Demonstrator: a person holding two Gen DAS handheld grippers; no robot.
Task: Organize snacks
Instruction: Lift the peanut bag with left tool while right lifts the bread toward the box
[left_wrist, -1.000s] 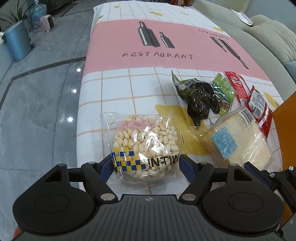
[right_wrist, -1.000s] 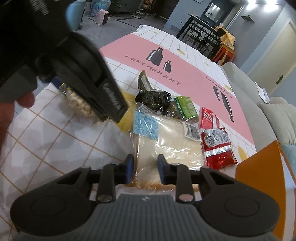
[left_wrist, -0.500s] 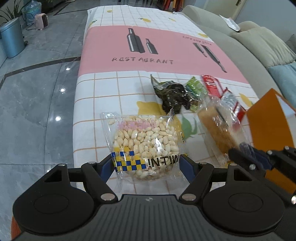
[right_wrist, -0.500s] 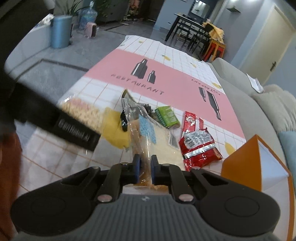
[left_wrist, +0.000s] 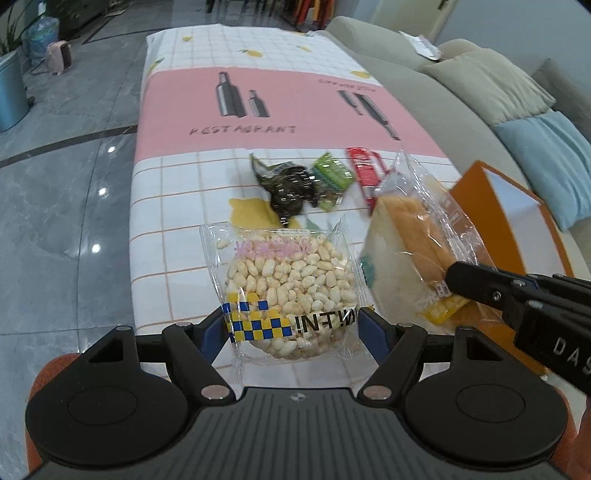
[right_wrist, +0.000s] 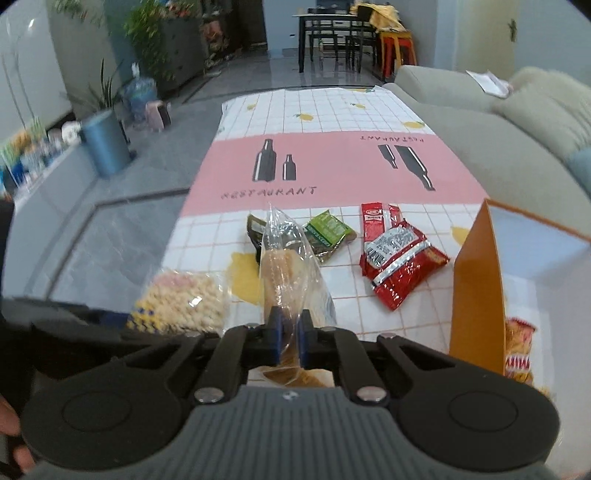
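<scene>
My left gripper (left_wrist: 291, 326) grips the puffed-snack bag (left_wrist: 286, 291) over the surface's (left_wrist: 177, 221) near edge. My right gripper (right_wrist: 289, 332), just clamped, pinches the bread bag (right_wrist: 284, 273) beside the orange box (right_wrist: 476, 288); the far half lies bare.

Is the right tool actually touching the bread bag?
Touching. The right wrist view shows the right tool clamped shut on the bread bag, blue pads pressing the wrapper from both sides; the left wrist view shows it gripping the bag's end.

right tool (right_wrist: 289, 334) pinching bread bag (right_wrist: 286, 273) (lifted)
</scene>
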